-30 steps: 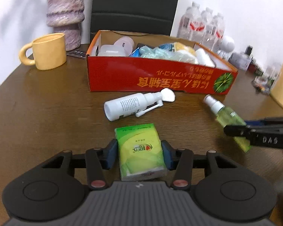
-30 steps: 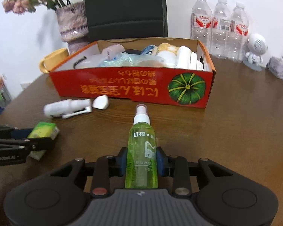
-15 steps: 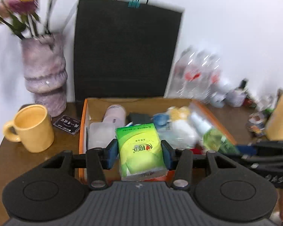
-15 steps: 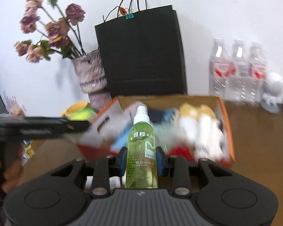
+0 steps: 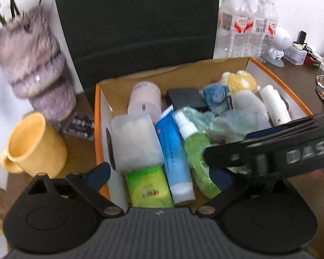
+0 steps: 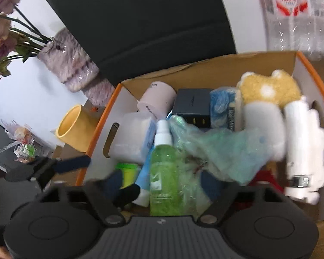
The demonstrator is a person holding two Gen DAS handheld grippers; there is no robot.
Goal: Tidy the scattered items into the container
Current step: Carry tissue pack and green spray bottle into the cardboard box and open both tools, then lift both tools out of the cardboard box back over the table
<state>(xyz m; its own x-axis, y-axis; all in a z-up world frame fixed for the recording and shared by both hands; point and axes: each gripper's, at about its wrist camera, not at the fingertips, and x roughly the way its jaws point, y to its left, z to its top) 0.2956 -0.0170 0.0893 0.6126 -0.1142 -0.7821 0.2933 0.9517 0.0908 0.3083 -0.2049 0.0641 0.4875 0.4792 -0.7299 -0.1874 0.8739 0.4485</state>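
Both grippers hover over the orange cardboard box [image 5: 98, 116] [image 6: 101, 116]. My left gripper [image 5: 157, 178] is open; the green tissue pack [image 5: 148, 186] lies loose in the box's near left corner between its spread fingers. It also shows in the right wrist view [image 6: 127, 172]. My right gripper [image 6: 161, 183] is open; the green spray bottle [image 6: 163, 172] lies in the box between its spread fingers, on a blue tube [image 5: 175, 157] and a plastic bag [image 6: 216, 149]. The bottle [image 5: 194, 142] and the right gripper's finger [image 5: 270, 153] show in the left wrist view.
The box holds a pink cup [image 5: 144, 99], a white tub [image 5: 136, 140], a dark block [image 6: 192, 105], a yellow plush [image 6: 270, 88] and white rolls [image 6: 300, 138]. A yellow mug [image 5: 34, 149], a purple vase [image 5: 36, 73], a black bag [image 5: 136, 21] and water bottles [image 5: 248, 30] surround it.
Both grippers moved forward over the box, tilted down and opened. The tissue pack and the spray bottle left their jaws and now lie in the box.
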